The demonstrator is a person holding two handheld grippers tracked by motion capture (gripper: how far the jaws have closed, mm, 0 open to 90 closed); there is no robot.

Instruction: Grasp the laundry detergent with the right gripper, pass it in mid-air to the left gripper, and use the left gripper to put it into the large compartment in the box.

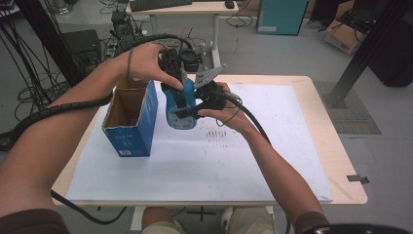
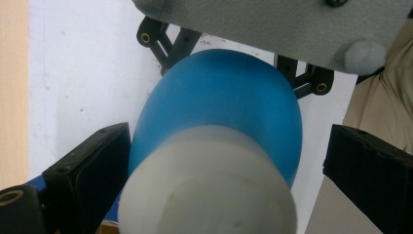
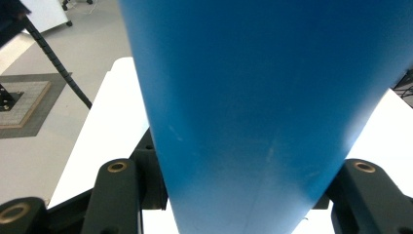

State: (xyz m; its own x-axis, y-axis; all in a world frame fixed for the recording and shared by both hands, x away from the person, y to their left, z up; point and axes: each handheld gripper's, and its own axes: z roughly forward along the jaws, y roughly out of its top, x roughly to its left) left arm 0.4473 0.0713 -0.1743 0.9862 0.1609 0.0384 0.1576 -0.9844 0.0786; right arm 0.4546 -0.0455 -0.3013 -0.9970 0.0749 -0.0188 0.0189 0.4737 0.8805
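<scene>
- One blue plastic bottle [image 1: 181,109] with a white cap [image 2: 207,190] stood upright just right of one open blue cardboard box [image 1: 131,119], on a white sheet [image 1: 204,161] over the wooden surface [image 1: 336,161].
- Two tongs worked it: the right tongs [image 1: 195,109] clamped the bottle's body.
- The left tongs [image 1: 182,87] straddled its cap end from above, left jaw against it, right jaw apart; grip uncertain.
- Beyond the box lay cables [image 1: 29,83].
</scene>
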